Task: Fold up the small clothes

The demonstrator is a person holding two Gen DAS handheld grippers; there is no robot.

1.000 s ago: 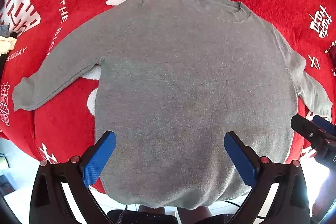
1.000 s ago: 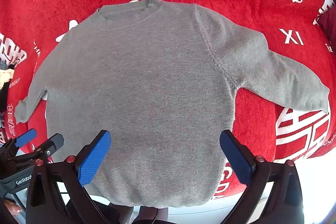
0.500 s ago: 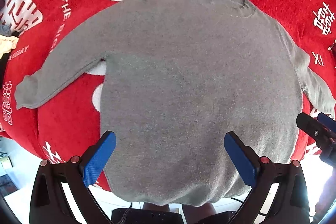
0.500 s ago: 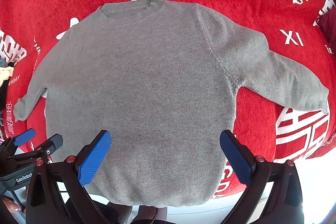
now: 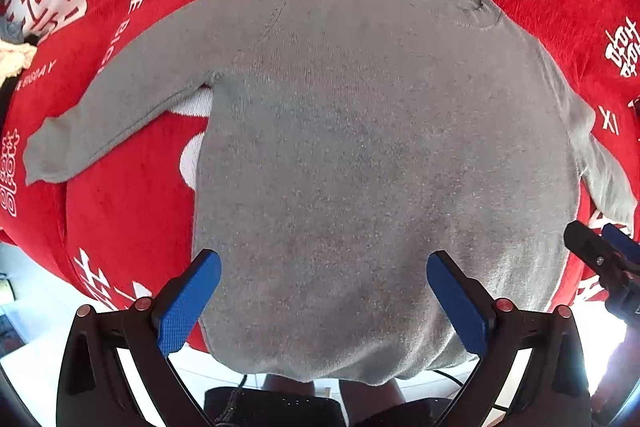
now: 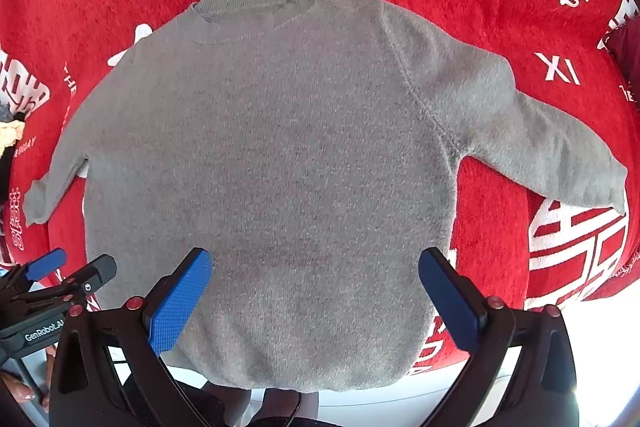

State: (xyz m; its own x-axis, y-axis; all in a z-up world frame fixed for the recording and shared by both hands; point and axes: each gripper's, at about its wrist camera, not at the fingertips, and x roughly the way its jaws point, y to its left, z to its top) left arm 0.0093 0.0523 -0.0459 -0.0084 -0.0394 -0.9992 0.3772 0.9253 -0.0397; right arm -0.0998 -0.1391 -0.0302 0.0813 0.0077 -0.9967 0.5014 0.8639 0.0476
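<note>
A grey sweater [image 5: 360,147] lies flat and spread out on a red blanket [image 5: 120,219] that has white characters and letters printed on it. The collar [image 6: 252,15] is on the far side, and the bottom hem [image 6: 304,375] hangs a little over the near edge of the blanket. Both sleeves are stretched out to the sides: the left sleeve [image 5: 116,111] goes down toward the left edge, and the right sleeve [image 6: 532,135] goes down toward the right edge, its cuff resting on a big white pattern. The left gripper [image 5: 324,291] is above the lower part of the sweater, with its two blue fingers [image 5: 188,303] wide apart and nothing between them. The right gripper [image 6: 316,287] is also above the lower part of the sweater, a bit more to the right side, and its blue fingers [image 6: 448,303] are wide apart too, holding nothing. Whether the fingertips touch the cloth, I cannot tell. Each gripper shows at the border of the other camera's view. At the far left of the blanket there is a small pile of other cloth [image 5: 14,59], pale and dark.
</note>
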